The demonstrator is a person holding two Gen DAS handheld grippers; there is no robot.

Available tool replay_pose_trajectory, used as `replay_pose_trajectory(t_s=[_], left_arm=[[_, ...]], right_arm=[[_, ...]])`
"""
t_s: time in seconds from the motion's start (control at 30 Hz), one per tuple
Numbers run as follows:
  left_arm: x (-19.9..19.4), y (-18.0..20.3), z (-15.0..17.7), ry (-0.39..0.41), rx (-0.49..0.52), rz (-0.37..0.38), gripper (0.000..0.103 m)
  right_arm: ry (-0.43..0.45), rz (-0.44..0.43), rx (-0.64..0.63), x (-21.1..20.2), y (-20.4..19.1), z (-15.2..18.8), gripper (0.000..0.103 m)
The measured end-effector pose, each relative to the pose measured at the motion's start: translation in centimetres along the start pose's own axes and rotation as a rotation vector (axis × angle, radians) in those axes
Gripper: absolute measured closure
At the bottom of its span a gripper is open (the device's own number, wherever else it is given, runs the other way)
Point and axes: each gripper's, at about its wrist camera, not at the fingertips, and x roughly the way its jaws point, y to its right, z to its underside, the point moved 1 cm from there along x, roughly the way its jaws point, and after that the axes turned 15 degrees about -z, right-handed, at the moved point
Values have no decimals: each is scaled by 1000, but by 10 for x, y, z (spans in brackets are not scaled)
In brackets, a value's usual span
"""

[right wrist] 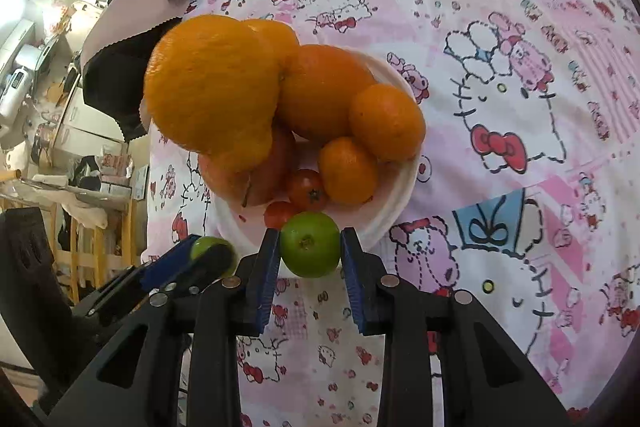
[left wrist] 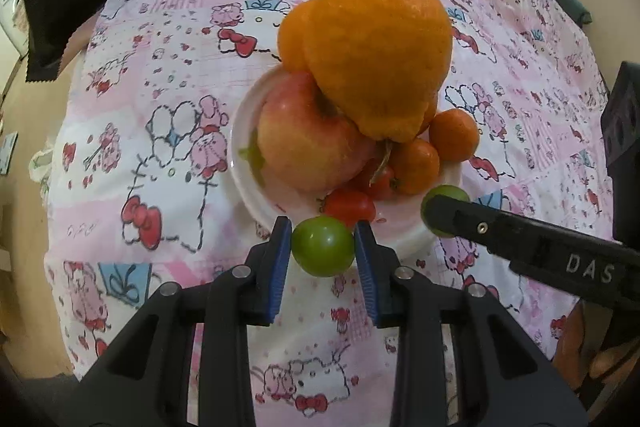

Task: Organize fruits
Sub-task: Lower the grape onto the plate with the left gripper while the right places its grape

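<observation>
Two green fruits in play, one per tool: left gripper clamped on a small green fruit, right gripper clamped on another green fruit, both poised at the 6 o'clock rim of the white plate. Already heaped there: large knobbly orange citrus on top, apple at 9 o'clock, mandarins at 3 o'clock, cherry tomatoes near the front. Judged nearly finished; only these two left to set down.

green fruits: two, round, each gripped | white plate: heaped oranges, apple, red tomatoes
</observation>
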Motion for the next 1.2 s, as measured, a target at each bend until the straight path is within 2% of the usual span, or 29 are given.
replay_pose_trajectory(t_s=[0.2,0.6,0.7,0.83,0.9,1.0,1.07,1.2], left_arm=[[15,5,-7,-20,-5,-5,75],[22,12,-11,-19,0,-13,72],[20,11,-11,-17,-13,-9,62],[14,10,-13,7,-17,-26,39],[14,9,-13,-1,-28,-35,32],[13,8,-11,-11,-45,-21,31],[10,7,-10,-7,-45,-33,31],[3,4,-9,-4,-48,10,31]], right_arm=[[-2,-4,34,9,3,-6,71],[3,-44,118,16,17,-8,70],[4,-54,127,15,17,-8,70],[12,-64,146,13,20,-8,67],[16,-55,138,11,20,-8,67],[15,-51,145,9,20,-8,59],[25,-61,161,6,23,-8,46],[52,-82,171,-3,23,-10,38]])
